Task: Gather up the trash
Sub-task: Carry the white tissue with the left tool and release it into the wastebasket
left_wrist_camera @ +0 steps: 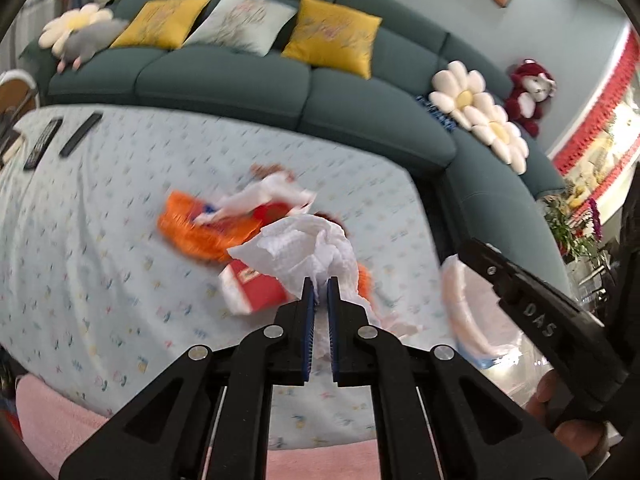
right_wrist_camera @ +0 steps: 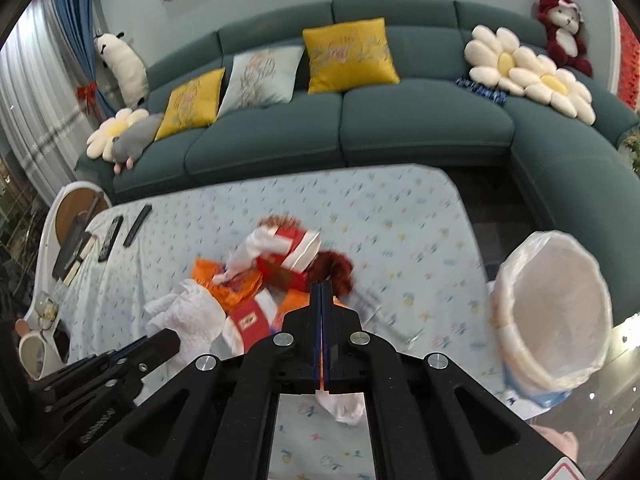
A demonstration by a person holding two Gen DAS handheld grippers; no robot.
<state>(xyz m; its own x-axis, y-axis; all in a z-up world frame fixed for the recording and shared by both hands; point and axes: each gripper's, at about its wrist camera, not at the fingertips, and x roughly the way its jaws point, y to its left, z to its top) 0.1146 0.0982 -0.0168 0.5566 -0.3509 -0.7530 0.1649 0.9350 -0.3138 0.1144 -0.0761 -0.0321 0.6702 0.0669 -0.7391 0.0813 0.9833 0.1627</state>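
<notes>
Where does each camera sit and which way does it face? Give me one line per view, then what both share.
Left wrist: sits on the left gripper, looking down across the table toward the sofa; its jaws are shut on a white tissue; the right gripper crosses at right.
Right wrist: sits on the right gripper, facing the same way from further right; jaws shut, nothing visible between; the left gripper shows lower left.
Shared: trash pile, lined bin, sofa, table.
</notes>
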